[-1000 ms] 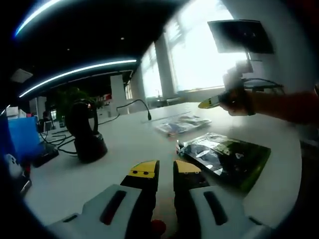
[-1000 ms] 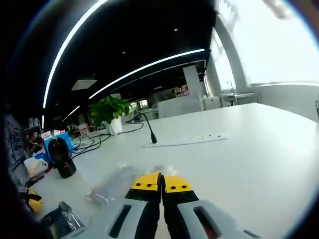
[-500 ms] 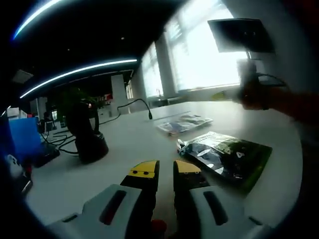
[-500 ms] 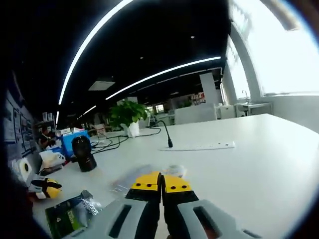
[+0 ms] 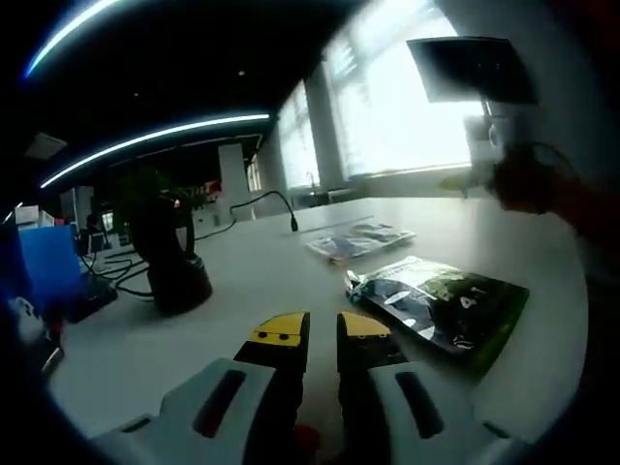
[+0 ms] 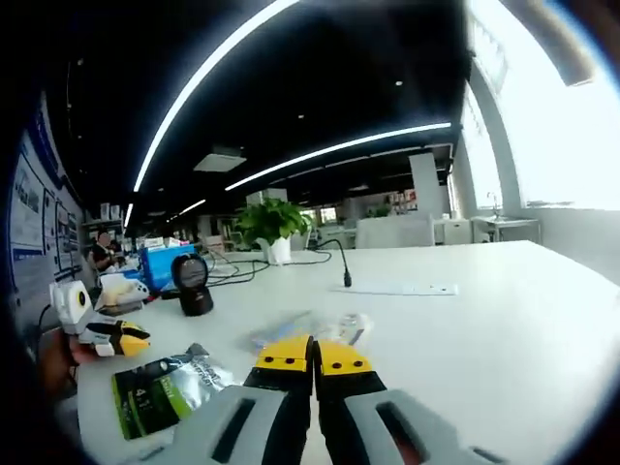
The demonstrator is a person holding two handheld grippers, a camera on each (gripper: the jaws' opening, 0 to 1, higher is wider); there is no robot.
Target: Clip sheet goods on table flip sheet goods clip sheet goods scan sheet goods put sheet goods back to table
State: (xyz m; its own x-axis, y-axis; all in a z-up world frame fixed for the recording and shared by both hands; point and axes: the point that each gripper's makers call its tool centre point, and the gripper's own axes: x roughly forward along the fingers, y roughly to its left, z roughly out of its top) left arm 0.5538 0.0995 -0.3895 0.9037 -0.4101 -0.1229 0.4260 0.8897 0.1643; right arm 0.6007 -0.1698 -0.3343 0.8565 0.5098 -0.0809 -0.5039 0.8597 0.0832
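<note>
In the left gripper view the left gripper (image 5: pixel 324 327) rises from the bottom centre with its yellow-tipped jaws standing a narrow gap apart, nothing between them and nothing touching them; the white table (image 5: pixel 252 281) shows through the gap. The task's item, a dark green foil packet (image 5: pixel 441 310), lies flat on the table at centre right, just beyond and to the right of the jaw tips, apart from them. A second, clear-wrapped packet (image 5: pixel 356 240) lies farther back, above centre. A black scanner on a stand (image 5: pixel 167 257) stands upright at middle left, with cables beside it and a gooseneck microphone (image 5: pixel 274 206) behind. At the upper right edge a blurred hand holds the other gripper; its jaw state cannot be told there. In the right gripper view the right gripper (image 6: pixel 313 356) occupies the bottom centre with its yellow tips pressed together, no gap visible and nothing held. It is raised over the table (image 6: pixel 504 310). The green foil packet (image 6: pixel 160 389) appears at lower left, flat on the surface and well clear of the jaws. The clear-wrapped packet (image 6: pixel 312 328) lies just past the jaw tips; contact cannot be determined. The scanner (image 6: pixel 195 284) stands at middle left, a potted plant (image 6: pixel 271 225) behind it, and the left gripper (image 6: pixel 108 336) enters from the left edge.
</note>
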